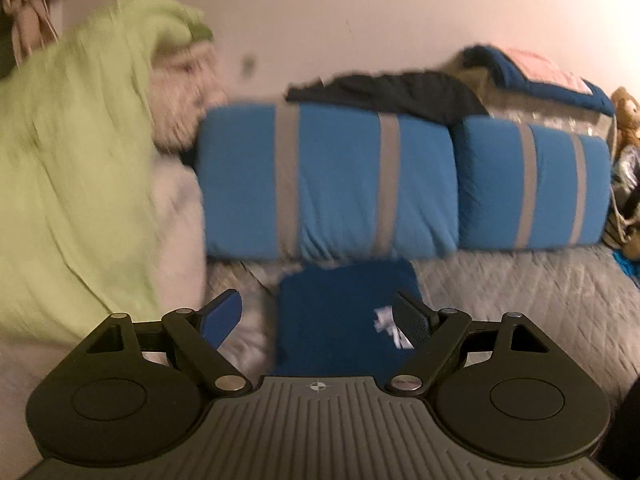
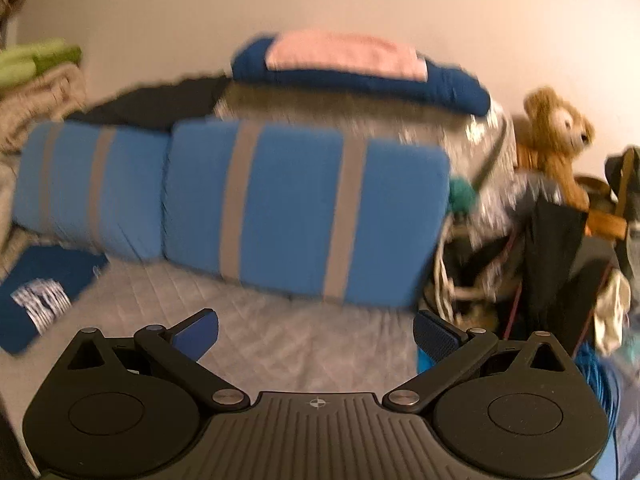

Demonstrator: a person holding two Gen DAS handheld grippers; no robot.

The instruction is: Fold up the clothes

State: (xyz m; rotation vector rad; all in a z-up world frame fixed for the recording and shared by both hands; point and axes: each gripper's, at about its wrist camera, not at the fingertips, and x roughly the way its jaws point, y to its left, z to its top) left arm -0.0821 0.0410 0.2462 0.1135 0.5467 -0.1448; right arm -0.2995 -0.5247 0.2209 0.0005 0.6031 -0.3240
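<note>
A folded dark blue shirt (image 1: 340, 312) with white print lies on the grey quilted bed (image 1: 520, 300), just below the blue pillows. My left gripper (image 1: 318, 316) hovers over it, open, with nothing pressed between its fingers. In the right wrist view the same shirt (image 2: 44, 292) lies at the far left. My right gripper (image 2: 316, 332) is open above bare quilt (image 2: 300, 320), holding nothing. A pile of clothes (image 2: 540, 248) sits at the right edge of the bed.
Two blue pillows with grey stripes (image 1: 332, 184) (image 2: 296, 208) lean against the wall. A light green cloth (image 1: 72, 160) is heaped at the left. Folded blue and pink items (image 2: 352, 64) top a rolled blanket. A teddy bear (image 2: 556, 140) sits at the right.
</note>
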